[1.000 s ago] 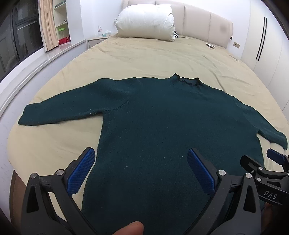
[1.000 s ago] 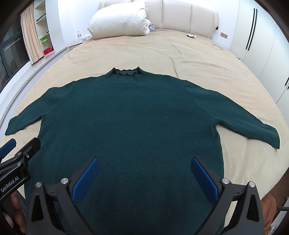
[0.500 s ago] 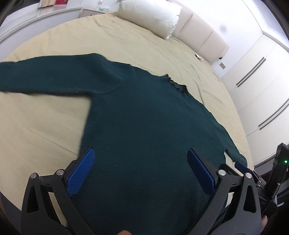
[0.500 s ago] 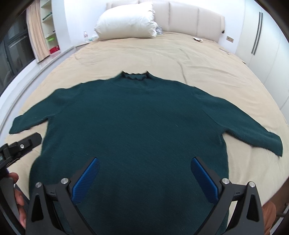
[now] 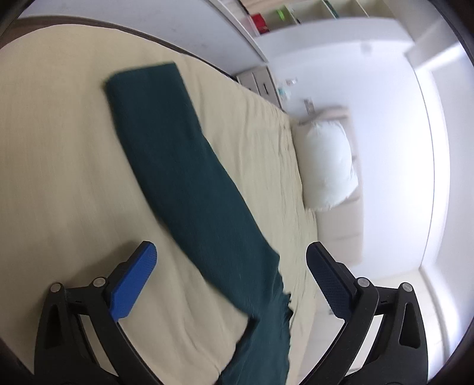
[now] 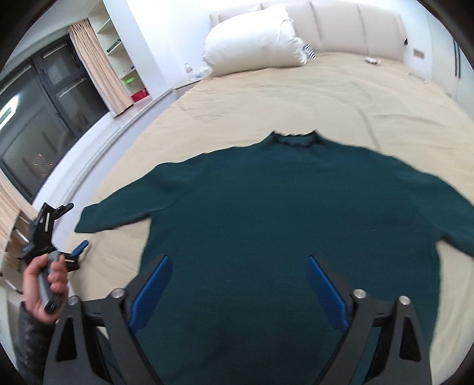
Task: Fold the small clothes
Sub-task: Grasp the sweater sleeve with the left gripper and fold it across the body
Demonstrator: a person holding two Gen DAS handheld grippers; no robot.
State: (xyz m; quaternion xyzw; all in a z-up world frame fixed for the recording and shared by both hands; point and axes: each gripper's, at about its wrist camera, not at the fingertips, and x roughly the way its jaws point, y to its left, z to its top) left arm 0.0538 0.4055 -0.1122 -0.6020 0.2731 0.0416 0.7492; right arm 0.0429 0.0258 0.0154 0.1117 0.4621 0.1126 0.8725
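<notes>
A dark green sweater lies flat on the beige bed, collar away from me, sleeves spread out. My right gripper is open and empty, above the sweater's lower body. My left gripper is open and empty, rolled sideways, looking along the sweater's left sleeve, whose cuff lies at the far end. In the right wrist view the left gripper is held in a hand off the bed's left edge, just beyond the left cuff.
The beige bed has a white pillow and padded headboard at the far end. A window, curtain and shelves stand to the left. A small object lies near the headboard. The bed's left edge is close to the cuff.
My left gripper has swung left and rolled sideways, from over the sweater's body to the left sleeve at the bed's edge. My right gripper has stayed over the lower body, turning slightly left.
</notes>
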